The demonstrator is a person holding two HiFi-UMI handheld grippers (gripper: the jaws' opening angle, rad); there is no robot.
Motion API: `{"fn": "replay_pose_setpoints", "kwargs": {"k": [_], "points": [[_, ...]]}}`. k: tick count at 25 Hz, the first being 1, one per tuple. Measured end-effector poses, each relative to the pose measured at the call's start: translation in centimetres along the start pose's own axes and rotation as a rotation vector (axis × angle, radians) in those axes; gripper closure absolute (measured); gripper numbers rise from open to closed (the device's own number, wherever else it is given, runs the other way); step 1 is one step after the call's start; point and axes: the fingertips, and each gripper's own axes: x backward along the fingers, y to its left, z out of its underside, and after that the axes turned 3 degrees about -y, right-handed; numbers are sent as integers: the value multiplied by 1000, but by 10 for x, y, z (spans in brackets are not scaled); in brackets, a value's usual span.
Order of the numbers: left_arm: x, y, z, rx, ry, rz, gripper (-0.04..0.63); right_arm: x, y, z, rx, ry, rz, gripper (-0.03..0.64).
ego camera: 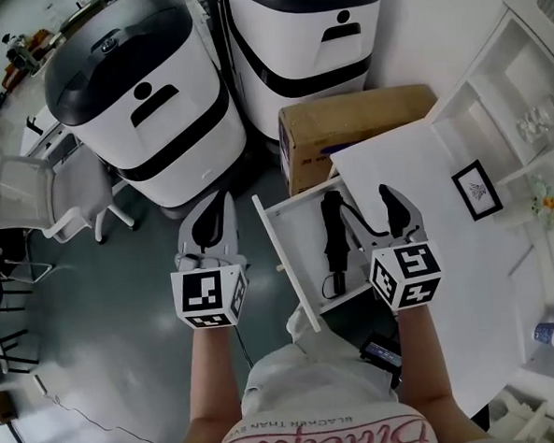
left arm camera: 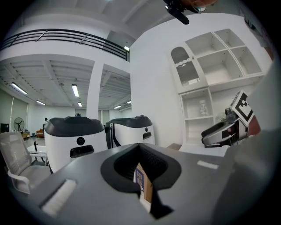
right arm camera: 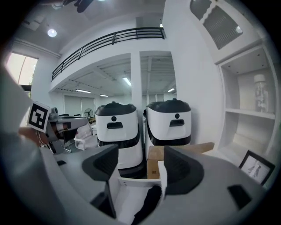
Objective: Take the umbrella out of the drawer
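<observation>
Approaching the umbrella (ego camera: pixel 333 233) is judged to be the step in hand; no grasp has been made. The umbrella, black and folded, lies lengthwise inside the open drawer (ego camera: pixel 286 262), which stands pulled out from under the white surface (ego camera: pixel 414 161).

Right tongs (ego camera: pixel 371 210): jaws spread wide, nothing between the pads. They hang over the right-hand part of the drawer, just beside the umbrella. The right gripper view looks down into the drawer, with the dark bundle low between the jaws and apart from both.

Left tongs (ego camera: pixel 218 206): jaws drawn together, empty. They are held outside the drawer, to its left and over the floor. Their own view shows only a cardboard box (left arm camera: pixel 143 184) through the slit between them.

Next move, as assessed: lower the right tongs so the jaws straddle the umbrella across its width, near mid-length, then close firmly before lifting. The drawer's right wall sits close to the bundle, so the outer jaw needs room to pass. The left tongs appear free to steady the drawer front if it shifts.
</observation>
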Motion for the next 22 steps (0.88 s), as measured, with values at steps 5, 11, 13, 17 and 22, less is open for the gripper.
{"fn": "replay_pose_setpoints", "kwargs": {"k": [5, 11, 13, 17, 22], "points": [[-19, 1, 20, 15, 39, -3, 586, -27, -6, 34, -58, 95, -17, 304], [-24, -4, 51, 42, 101, 19, 586, -42, 1, 85, -132, 208, -24, 304], [-25, -7, 56, 43, 112, 32, 586, -45, 4, 99, -149, 239, -24, 304], [-25, -9, 67, 44, 134, 57, 586, -50, 11, 132, -182, 308, -19, 304], [-26, -9, 80, 52, 162, 86, 586, -55, 16, 173, -209, 402, 3, 304]]}}
